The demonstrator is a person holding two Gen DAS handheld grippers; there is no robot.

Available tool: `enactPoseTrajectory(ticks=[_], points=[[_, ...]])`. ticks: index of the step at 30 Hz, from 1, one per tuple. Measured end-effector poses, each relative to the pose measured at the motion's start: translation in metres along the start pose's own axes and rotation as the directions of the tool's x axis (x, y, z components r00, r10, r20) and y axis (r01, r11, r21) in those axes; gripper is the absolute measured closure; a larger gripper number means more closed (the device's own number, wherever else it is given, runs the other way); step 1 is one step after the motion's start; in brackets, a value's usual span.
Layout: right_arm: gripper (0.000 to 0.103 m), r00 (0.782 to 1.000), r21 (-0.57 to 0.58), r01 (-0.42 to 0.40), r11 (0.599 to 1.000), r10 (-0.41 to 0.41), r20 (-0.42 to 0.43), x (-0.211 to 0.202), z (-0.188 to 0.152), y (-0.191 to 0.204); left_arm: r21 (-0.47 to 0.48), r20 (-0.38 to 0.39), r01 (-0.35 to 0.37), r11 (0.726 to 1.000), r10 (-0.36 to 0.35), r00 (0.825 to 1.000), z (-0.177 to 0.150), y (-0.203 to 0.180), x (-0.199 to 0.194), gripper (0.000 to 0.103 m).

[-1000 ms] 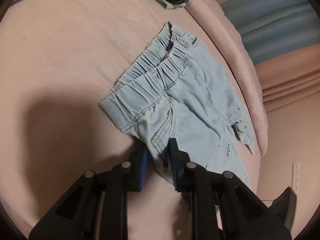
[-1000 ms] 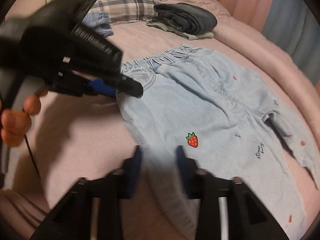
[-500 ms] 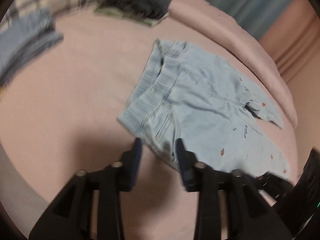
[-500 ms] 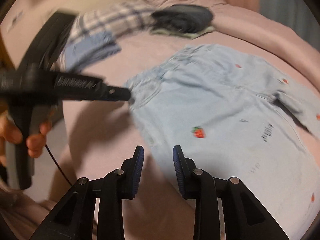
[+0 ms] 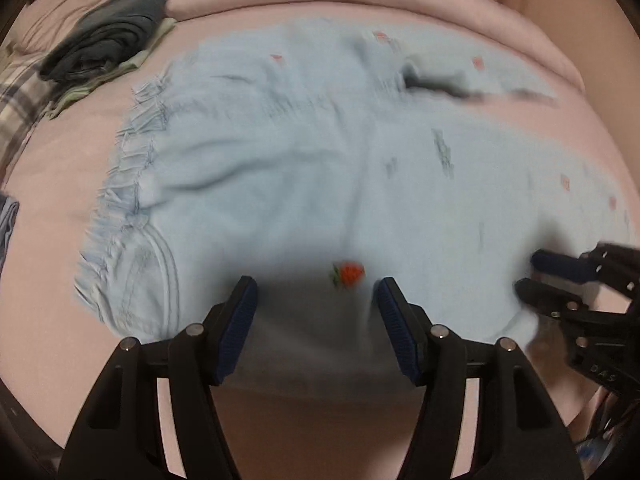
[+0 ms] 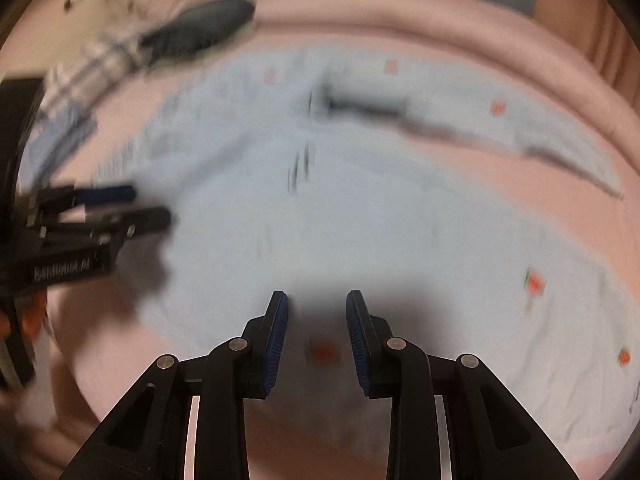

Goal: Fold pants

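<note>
Pale blue denim pants (image 5: 320, 168) lie flat on the pink bedspread (image 5: 60, 168), long axis crosswise beneath me. My left gripper (image 5: 314, 300) is opening, empty; my right gripper (image 6: 316, 312) hangs slightly apart, empty, both over the near edge.

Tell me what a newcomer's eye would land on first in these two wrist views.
The pale blue denim pants, dotted with small red marks, lie spread across the pink bedcover and fill the middle of both views. A red embroidered strawberry sits just ahead of the left gripper, whose jaws are opening with nothing pinched. At the far left lies a dark folded stack of clothes.
</note>
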State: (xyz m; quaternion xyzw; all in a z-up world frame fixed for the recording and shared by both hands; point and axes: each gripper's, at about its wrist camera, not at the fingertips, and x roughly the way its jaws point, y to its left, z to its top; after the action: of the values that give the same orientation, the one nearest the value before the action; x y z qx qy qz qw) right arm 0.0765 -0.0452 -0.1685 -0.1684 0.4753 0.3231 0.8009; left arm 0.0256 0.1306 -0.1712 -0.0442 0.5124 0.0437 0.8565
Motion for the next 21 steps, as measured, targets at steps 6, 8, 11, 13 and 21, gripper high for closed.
enactPoseTrajectory(ticks=[6, 8, 11, 13, 21], points=[[0.072, 0.993, -0.066, -0.083, 0.994, 0.077, -0.088, -0.015, -0.029, -0.001, 0.096, 0.023, 0.064, 0.993, -0.067, 0.997, -0.028, 0.007, -0.019, 0.04], [0.071, 0.989, -0.07, -0.111, 0.991, 0.104, -0.101, -0.018, -0.027, -0.006, 0.083, 0.015, 0.098, 0.992, -0.1, 0.995, -0.025, 0.012, -0.024, 0.039], [0.059, 0.979, 0.001, -0.195, 0.981, 0.194, -0.069, -0.022, -0.015, -0.018, 0.037, 0.034, 0.144, 0.989, -0.146, 0.989, -0.008, 0.019, -0.026, 0.03], [0.051, 0.977, 0.025, -0.211, 0.977, 0.211, -0.021, -0.023, -0.008, -0.022, 0.024, 0.07, 0.118, 0.993, -0.12, 0.99, 0.004, 0.016, -0.03, 0.025], [0.05, 0.986, 0.034, -0.148, 0.988, 0.144, 0.084, -0.003, 0.056, -0.038, -0.011, 0.125, 0.028, 1.0, -0.026, 0.992, 0.08, 0.047, -0.005, 0.024]])
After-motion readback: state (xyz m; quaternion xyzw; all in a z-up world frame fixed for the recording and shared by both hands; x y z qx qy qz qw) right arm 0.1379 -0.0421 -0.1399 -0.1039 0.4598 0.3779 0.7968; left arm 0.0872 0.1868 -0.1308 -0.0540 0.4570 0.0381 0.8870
